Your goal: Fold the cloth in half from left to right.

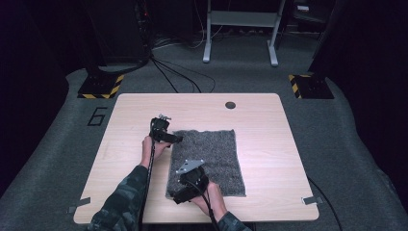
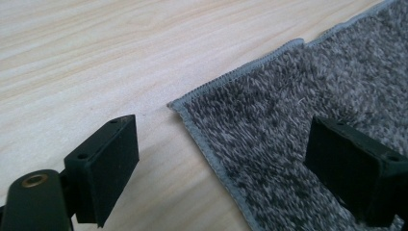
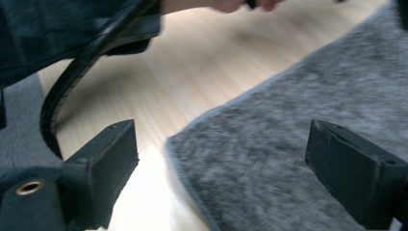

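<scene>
On the wooden table lies a grey towel, flat, pile up, a bit left of centre. Both my tongs hang over its left edge w/ jaws wide and nothing between them: left gripper straddles the far-left corner, one pad over bare wood, the other over the pile; right gripper straddles the near-left corner the same way. I judge the step is pinching both left corners, prob. to fold the towel over. To do it well: drop each tong low so the outer pad slides under the hem, bite just inside the stitched border, not the loose pile, and close both together so the edge lifts even. Right gripper view is blurred, so I'd settle that hand first. Around: a dark round grommet hole near the table's far edge, well apart from the towel; left gripper's cable trails near the right tong and could snag when I swing across. Otherwise nothing sits on the cloth.
</scene>
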A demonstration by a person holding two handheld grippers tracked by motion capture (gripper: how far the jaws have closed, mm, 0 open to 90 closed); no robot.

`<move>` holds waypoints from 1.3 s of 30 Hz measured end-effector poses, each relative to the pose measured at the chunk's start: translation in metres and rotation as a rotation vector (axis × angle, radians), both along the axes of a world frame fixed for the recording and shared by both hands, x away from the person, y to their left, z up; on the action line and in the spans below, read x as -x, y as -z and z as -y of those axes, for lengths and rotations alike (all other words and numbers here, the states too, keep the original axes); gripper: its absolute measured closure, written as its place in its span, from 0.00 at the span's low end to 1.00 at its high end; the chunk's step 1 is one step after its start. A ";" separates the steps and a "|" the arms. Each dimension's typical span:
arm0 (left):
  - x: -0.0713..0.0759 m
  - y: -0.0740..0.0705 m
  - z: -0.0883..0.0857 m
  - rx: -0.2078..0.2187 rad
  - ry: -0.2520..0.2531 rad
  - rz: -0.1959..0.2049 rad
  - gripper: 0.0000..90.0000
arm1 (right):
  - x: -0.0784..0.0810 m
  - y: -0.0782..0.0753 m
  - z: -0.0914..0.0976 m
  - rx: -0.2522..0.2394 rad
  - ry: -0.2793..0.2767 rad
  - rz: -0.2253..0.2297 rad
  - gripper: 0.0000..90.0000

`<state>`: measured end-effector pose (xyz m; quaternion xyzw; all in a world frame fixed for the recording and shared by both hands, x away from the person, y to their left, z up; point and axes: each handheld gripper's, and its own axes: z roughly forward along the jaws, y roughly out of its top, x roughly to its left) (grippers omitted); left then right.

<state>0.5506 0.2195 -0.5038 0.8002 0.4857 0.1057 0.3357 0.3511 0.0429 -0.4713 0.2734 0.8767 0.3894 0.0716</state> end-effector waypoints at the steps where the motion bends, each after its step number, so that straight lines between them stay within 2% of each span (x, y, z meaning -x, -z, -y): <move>1: -0.001 0.001 0.000 0.002 -0.004 -0.004 0.14 | 0.002 0.002 -0.005 0.016 -0.015 0.000 0.14; 4: -0.004 0.002 0.000 -0.006 -0.010 0.009 0.17 | 0.005 0.007 -0.016 0.037 -0.026 -0.002 0.16; 6: -0.005 0.002 0.001 -0.009 -0.008 0.019 0.20 | 0.006 0.013 -0.024 0.051 -0.029 0.019 0.20; 7: -0.006 0.003 0.001 -0.019 -0.004 0.026 0.22 | 0.005 0.014 -0.027 0.061 -0.041 0.008 0.22; 8: -0.006 0.004 0.002 -0.023 0.004 0.023 0.23 | 0.005 0.017 -0.030 0.060 -0.035 0.020 0.26; 9: -0.007 0.005 0.002 -0.028 0.004 0.022 0.26 | 0.005 0.017 -0.033 0.082 -0.034 -0.001 0.31; 10: -0.007 0.006 0.003 -0.029 -0.001 0.025 0.28 | 0.005 0.020 -0.034 0.073 -0.033 0.004 0.33; 13: -0.007 0.007 0.001 -0.015 0.001 0.031 0.34 | 0.006 0.024 -0.038 0.095 -0.056 0.017 0.44; 19: -0.007 0.007 0.002 -0.032 0.005 0.052 0.44 | 0.008 0.030 -0.044 0.142 -0.066 0.014 0.59; 21: -0.007 0.007 0.004 -0.035 0.015 0.054 0.47 | 0.009 0.033 -0.046 0.132 -0.039 0.002 0.61; 22: -0.006 0.007 0.004 -0.051 0.022 0.068 0.48 | 0.007 0.034 -0.045 0.143 -0.058 0.001 0.62; 23: -0.005 0.007 0.005 -0.054 0.020 0.067 0.51 | 0.008 0.036 -0.046 0.151 -0.046 -0.011 0.65; 24: -0.005 0.007 0.005 -0.061 0.028 0.070 0.53 | 0.008 0.038 -0.046 0.139 -0.041 -0.002 0.66; 26: -0.004 0.007 0.007 -0.071 0.029 0.082 0.58 | 0.007 0.039 -0.045 0.156 -0.055 -0.009 0.68; 27: -0.004 0.008 0.008 -0.073 0.029 0.091 0.60 | 0.007 0.040 -0.045 0.144 -0.051 0.009 0.70; 29: -0.002 0.008 0.010 -0.084 0.035 0.097 0.64 | 0.007 0.040 -0.045 0.130 -0.034 -0.003 0.72; 30: -0.002 0.008 0.011 -0.089 0.039 0.102 0.66 | 0.005 0.040 -0.043 0.143 -0.054 -0.001 0.73; 32: -0.001 0.008 0.012 -0.093 0.044 0.106 0.72 | 0.003 0.040 -0.042 0.144 -0.057 -0.006 0.78; 34: 0.000 0.007 0.014 -0.102 0.054 0.107 0.77 | 0.003 0.040 -0.040 0.139 -0.034 -0.019 0.83; 39: 0.002 0.008 0.017 -0.105 0.068 0.118 0.88 | 0.007 0.044 -0.039 0.100 0.010 0.029 0.90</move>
